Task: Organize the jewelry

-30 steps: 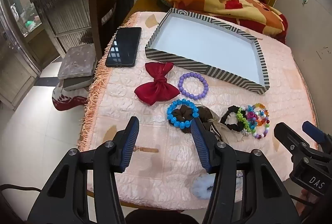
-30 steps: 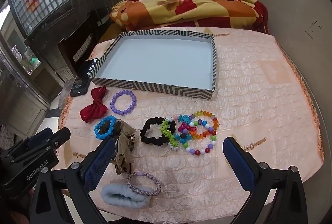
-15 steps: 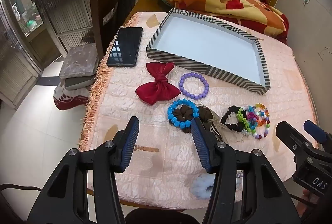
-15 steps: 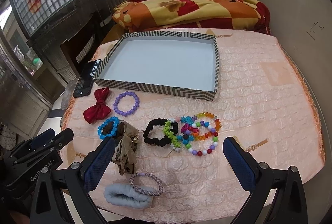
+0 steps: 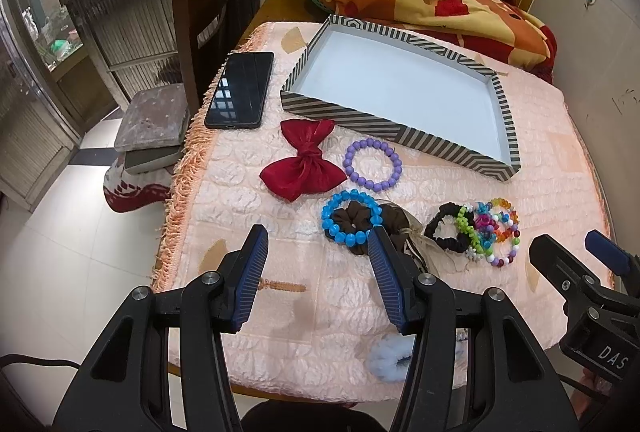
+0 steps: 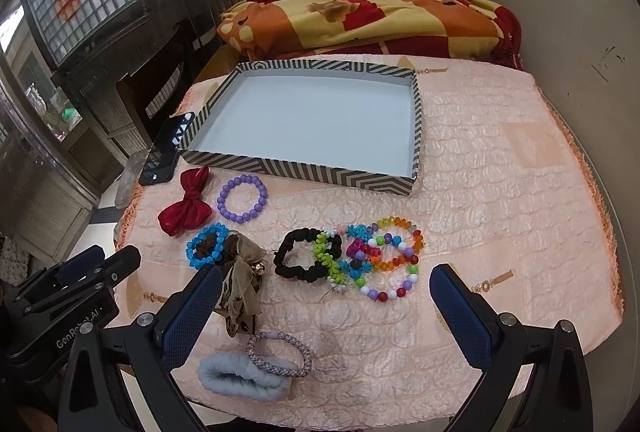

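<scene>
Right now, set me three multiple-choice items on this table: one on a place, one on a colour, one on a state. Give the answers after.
1. Where does the phone lie?
A. inside the striped tray
B. left of the striped tray, by the fringed edge of the cloth
C. on top of the red bow

2. What colour is the bead bracelet just in front of the striped tray, beside the red bow?
A. purple
B. green
C. white

3. What is the state of the left claw?
A. shut on the blue bracelet
B. shut on the black scrunchie
C. open, holding nothing

Answers: 1 B, the phone rests on the cloth outside the tray's left wall. 2 A, its beads are purple. 3 C, its pads stand wide apart with only cloth between them.
</scene>
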Tool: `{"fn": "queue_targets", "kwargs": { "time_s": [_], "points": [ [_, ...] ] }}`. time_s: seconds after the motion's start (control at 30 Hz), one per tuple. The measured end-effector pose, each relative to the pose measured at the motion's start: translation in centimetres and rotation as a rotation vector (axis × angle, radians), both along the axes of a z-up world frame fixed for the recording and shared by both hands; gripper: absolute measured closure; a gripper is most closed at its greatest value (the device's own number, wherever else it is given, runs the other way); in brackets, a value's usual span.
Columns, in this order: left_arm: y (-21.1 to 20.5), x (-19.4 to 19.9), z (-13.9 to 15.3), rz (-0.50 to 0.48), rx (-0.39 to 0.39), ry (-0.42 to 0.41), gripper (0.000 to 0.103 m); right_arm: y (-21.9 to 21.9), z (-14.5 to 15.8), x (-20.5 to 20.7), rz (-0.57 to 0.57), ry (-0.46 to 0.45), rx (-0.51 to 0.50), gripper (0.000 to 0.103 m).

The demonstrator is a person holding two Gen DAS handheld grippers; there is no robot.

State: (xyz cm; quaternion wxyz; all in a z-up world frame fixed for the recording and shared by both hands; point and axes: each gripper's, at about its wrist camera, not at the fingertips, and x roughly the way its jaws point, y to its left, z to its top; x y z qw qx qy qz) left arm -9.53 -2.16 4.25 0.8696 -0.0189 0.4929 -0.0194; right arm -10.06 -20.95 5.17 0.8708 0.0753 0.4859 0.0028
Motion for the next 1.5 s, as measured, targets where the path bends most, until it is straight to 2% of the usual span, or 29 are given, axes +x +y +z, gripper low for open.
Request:
{"fn": "queue_targets", "kwargs": {
  "time_s": [0.23,0.47,1.27,1.5],
  "points": [
    [0.1,0.1,0.1,0.005,0.001,0.010,0.051,0.2,-0.2,0.2,0.012,0.054,0.036,0.000],
    [0.1,0.3,0.0,0.008,0.002,0.019,0.051,0.4,-0.2,0.2,0.005,0.022,0.037,0.000],
    [0.2,0.3,-0.4,0.016,0.003,0.029,0.051,1.0,-0.5,0.5,0.010,0.026,0.040,0.000],
    [0.5,0.4,-0.5,0.018,0.004,0.032,0.051,1.0,-1.0,0.7,0.015,0.051,0.037,0.000]
  ]
}}
